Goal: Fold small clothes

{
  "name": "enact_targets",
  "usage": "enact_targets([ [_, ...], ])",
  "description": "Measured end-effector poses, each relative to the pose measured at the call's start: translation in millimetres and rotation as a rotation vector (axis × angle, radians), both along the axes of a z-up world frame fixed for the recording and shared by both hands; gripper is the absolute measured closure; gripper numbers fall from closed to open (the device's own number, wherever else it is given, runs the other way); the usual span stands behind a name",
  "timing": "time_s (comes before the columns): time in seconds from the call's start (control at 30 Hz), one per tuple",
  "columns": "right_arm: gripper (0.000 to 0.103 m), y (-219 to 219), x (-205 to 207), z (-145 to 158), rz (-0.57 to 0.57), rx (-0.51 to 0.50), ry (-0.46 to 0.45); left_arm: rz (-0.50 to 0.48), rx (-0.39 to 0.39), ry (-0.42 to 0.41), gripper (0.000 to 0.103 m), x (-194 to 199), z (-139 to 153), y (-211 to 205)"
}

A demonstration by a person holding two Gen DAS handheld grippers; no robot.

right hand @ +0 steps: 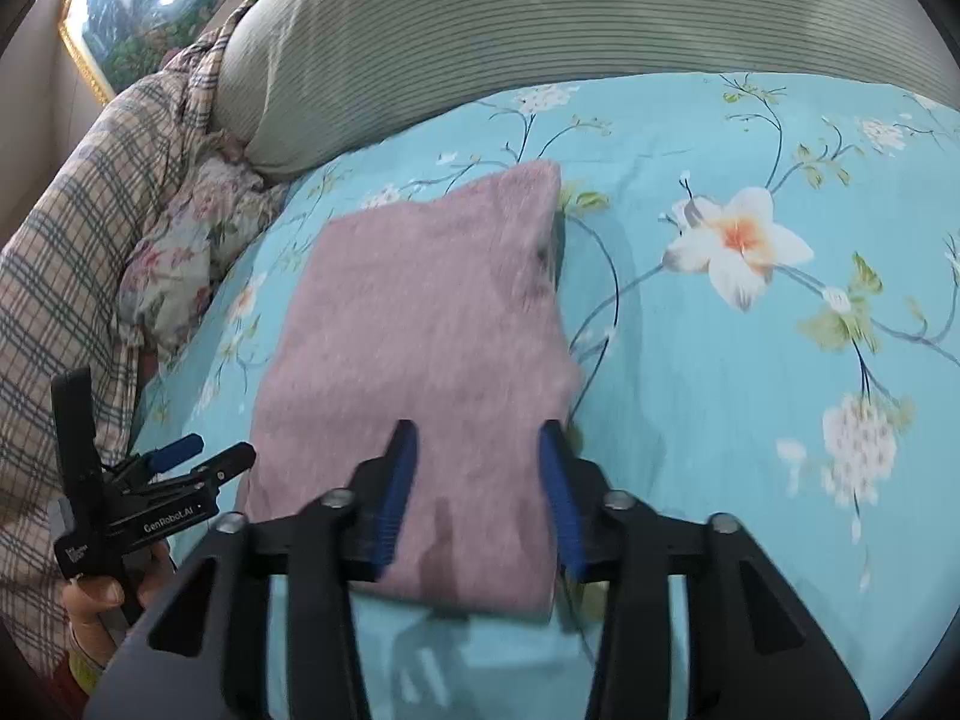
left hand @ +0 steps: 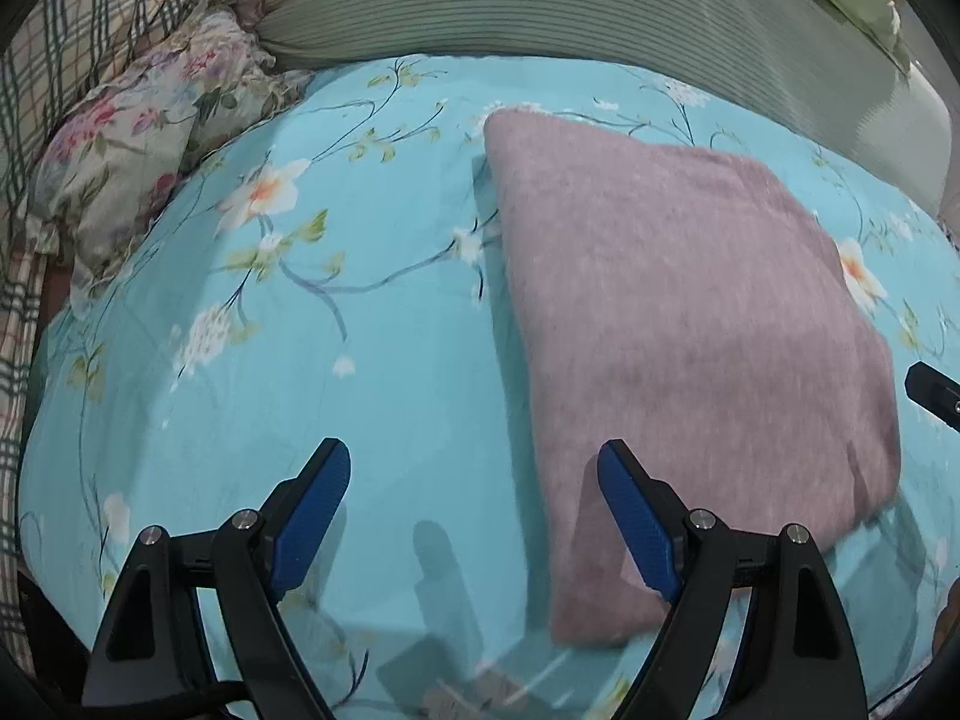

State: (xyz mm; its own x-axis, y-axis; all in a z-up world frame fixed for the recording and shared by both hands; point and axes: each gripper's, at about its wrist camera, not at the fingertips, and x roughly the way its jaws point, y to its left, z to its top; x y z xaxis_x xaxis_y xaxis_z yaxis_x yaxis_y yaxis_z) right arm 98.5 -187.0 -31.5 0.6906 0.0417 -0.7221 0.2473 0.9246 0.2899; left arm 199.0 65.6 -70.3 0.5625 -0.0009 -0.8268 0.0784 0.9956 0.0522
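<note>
Even, moderately bright indoor light from above. Soft gripper shadows fall on the bedsheet [left hand: 372, 324] near the bottom of both views — diffuse edges. Glare spot on the framed painting [right hand: 138, 6], upper left of right wrist view. Slight motion blur on the pink cloth [right hand: 420, 324]. Strong fisheye curvature; dark vignette at corners.

Folded garment [left hand: 678, 330] on bedsheet [left hand: 360, 396], pillow [left hand: 540, 6] behind
</note>
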Motion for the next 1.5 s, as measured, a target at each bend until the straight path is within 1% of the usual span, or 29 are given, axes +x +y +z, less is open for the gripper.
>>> enact_targets([
  [0.03, 0.042, 5, -5, -1, 0.009, -0.012, 0.0, -0.002, 0.001, -0.001, 0.017, -5, 0, 1],
  [0.13, 0.032, 21, -21, -5, 0.044, -0.05, 0.005, -0.013, 0.003, -0.002, 0.016, -22, -2, 6],
  [0.23, 0.027, 32, -35, -12, 0.068, -0.073, 0.018, -0.008, 0.027, -0.001, 0.016, -41, -6, 8],
  [0.4, 0.025, 42, -56, -26, 0.079, -0.062, 0.046, -0.01, 0.055, -0.002, 0.016, -77, -13, 14],
  [0.53, 0.024, 50, -72, -34, 0.085, -0.049, 0.056, -0.006, 0.104, -0.038, 0.016, -103, -15, 15],
  [0.57, 0.024, 52, -76, -34, 0.089, -0.055, 0.053, -0.007, 0.106, -0.041, 0.016, -107, -16, 15],
  [0.63, 0.024, 57, -82, -34, 0.097, -0.087, 0.05, -0.022, 0.084, -0.039, 0.016, -115, -15, 15],
  [0.7, 0.024, 62, -85, -32, 0.112, -0.111, 0.05, -0.025, 0.081, -0.04, 0.016, -119, -11, 14],
  [0.8, 0.024, 67, -88, -25, 0.14, -0.152, 0.051, -0.037, 0.072, -0.062, 0.016, -124, 1, 11],
  [0.93, 0.024, 69, -92, -9, 0.168, -0.175, 0.034, -0.057, 0.131, -0.126, 0.015, -133, 22, -2],
  [0.97, 0.024, 68, -94, -3, 0.178, -0.177, 0.028, -0.061, 0.14, -0.132, 0.015, -134, 26, -4],
  [1.0, 0.024, 68, -95, 3, 0.186, -0.184, 0.022, -0.066, 0.141, -0.137, 0.015, -135, 30, -5],
  [1.1, 0.023, 68, -101, 23, 0.201, -0.234, 0.007, -0.075, 0.1, -0.165, 0.014, -139, 52, 0],
  [1.17, 0.016, 66, -105, 36, 0.196, -0.264, -0.007, -0.07, 0.086, -0.181, 0.011, -140, 63, 5],
  [1.23, 0.008, 62, -109, 45, 0.183, -0.269, -0.032, -0.07, 0.07, -0.193, 0.008, -140, 72, 9],
  [1.33, 0.006, 56, -108, 47, 0.171, -0.252, -0.044, -0.057, 0.073, -0.197, 0.008, -135, 71, 14],
  [1.4, 0.006, 54, -103, 41, 0.159, -0.248, -0.03, -0.054, 0.076, -0.186, 0.008, -133, 66, 12],
  [1.5, 0.006, 60, -94, 26, 0.161, -0.254, 0.01, -0.06, 0.075, -0.147, 0.008, -127, 51, 9],
])
